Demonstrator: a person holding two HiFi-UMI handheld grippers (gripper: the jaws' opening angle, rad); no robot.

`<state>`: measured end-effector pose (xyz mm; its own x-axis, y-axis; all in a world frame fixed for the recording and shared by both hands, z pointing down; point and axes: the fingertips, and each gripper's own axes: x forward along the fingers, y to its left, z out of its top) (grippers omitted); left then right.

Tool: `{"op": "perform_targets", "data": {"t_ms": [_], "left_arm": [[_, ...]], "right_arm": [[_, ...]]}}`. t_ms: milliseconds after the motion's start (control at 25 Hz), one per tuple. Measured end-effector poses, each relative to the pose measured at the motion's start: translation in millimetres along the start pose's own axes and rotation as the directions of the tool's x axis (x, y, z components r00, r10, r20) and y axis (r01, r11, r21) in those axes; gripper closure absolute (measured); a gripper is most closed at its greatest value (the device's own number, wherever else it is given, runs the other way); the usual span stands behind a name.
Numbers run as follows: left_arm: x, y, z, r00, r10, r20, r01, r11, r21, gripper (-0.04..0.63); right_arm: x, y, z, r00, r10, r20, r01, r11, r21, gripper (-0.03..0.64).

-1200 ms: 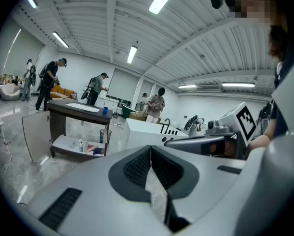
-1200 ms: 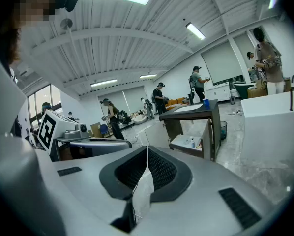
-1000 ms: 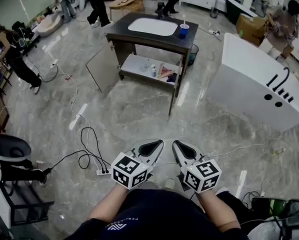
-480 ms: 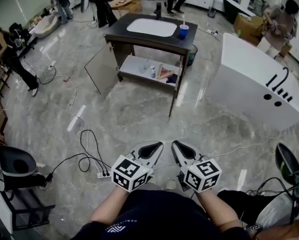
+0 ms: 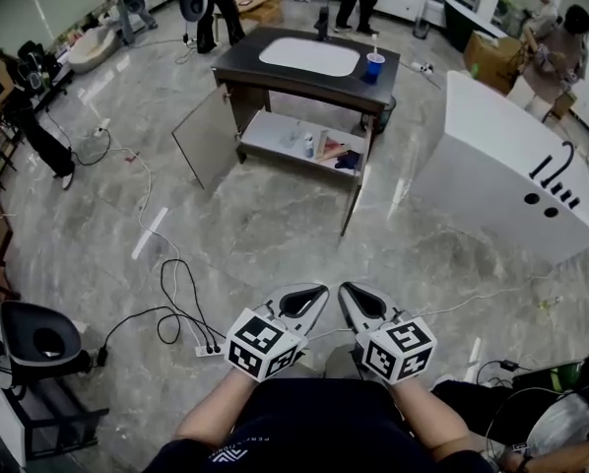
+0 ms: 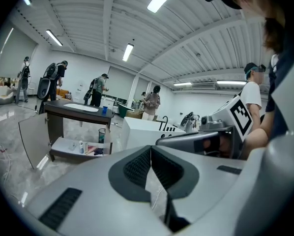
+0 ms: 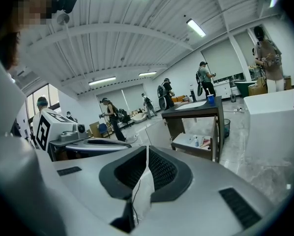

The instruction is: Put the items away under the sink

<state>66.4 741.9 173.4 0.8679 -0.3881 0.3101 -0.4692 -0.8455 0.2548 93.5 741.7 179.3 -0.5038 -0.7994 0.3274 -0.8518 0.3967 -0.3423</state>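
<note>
A dark-topped sink cabinet with a white basin stands far ahead across the floor. A blue cup rests on its right corner. The cabinet door hangs open, and the lower shelf holds several small items, a bottle among them. My left gripper and right gripper sit side by side close to my body, both shut with nothing between the fingers. The cabinet also shows in the left gripper view, and the cabinet in the right gripper view.
A big white box lies right of the cabinet. Black cables and a power strip trail on the floor ahead to my left. A black chair stands at the lower left. Several people move about beyond the cabinet and at the left wall.
The floor and chair have slid down the picture as I moved toward the cabinet. Both grippers stay shut and empty. People behind the cabinet have shifted.
</note>
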Motion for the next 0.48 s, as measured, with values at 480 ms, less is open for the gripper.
{"op": "perform_targets", "data": {"t_ms": [480], "left_arm": [[11, 38, 10, 1.0, -0.001, -0.003, 0.001, 1.0, -0.005, 0.584]], "right_arm": [[47, -11, 21, 1.0, 0.017, -0.017, -0.018, 1.0, -0.016, 0.577]]}}
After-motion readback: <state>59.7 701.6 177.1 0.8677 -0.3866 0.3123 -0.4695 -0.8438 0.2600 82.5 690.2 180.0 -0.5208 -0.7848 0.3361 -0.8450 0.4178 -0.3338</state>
